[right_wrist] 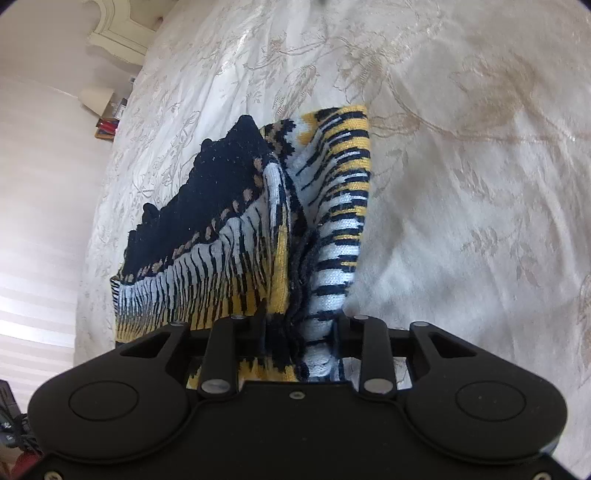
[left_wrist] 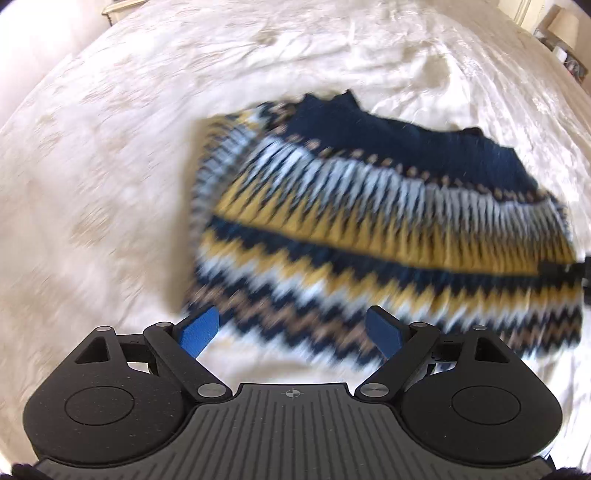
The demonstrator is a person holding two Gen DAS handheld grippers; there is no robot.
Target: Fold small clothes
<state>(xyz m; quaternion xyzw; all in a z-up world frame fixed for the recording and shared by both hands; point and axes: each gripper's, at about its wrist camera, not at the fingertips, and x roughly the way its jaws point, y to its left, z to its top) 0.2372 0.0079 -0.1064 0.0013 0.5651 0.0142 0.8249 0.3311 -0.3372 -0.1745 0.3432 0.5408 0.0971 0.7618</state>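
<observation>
A small knitted sweater (left_wrist: pixel 369 221) with navy, yellow, white and tan zigzag bands lies folded on the cream bedspread (left_wrist: pixel 110 184); the left wrist view is blurred. My left gripper (left_wrist: pixel 291 317) hovers open over the sweater's near edge, with nothing between its blue pads (left_wrist: pixel 199 330). In the right wrist view, the sweater (right_wrist: pixel 229 236) is lifted and bunched at one end. My right gripper (right_wrist: pixel 301 325) is shut on that gathered edge, with fabric packed between its fingers. The sweater's navy part (right_wrist: pixel 221 177) drapes away to the left.
The embroidered cream bedspread (right_wrist: pixel 461 184) spreads wide around the sweater. A lamp and bedside clutter (left_wrist: pixel 565 33) stand beyond the bed's far right corner, also seen as a lamp (right_wrist: pixel 96 98) past the bed's left edge. Slatted blinds (right_wrist: pixel 33 295) lie to the left.
</observation>
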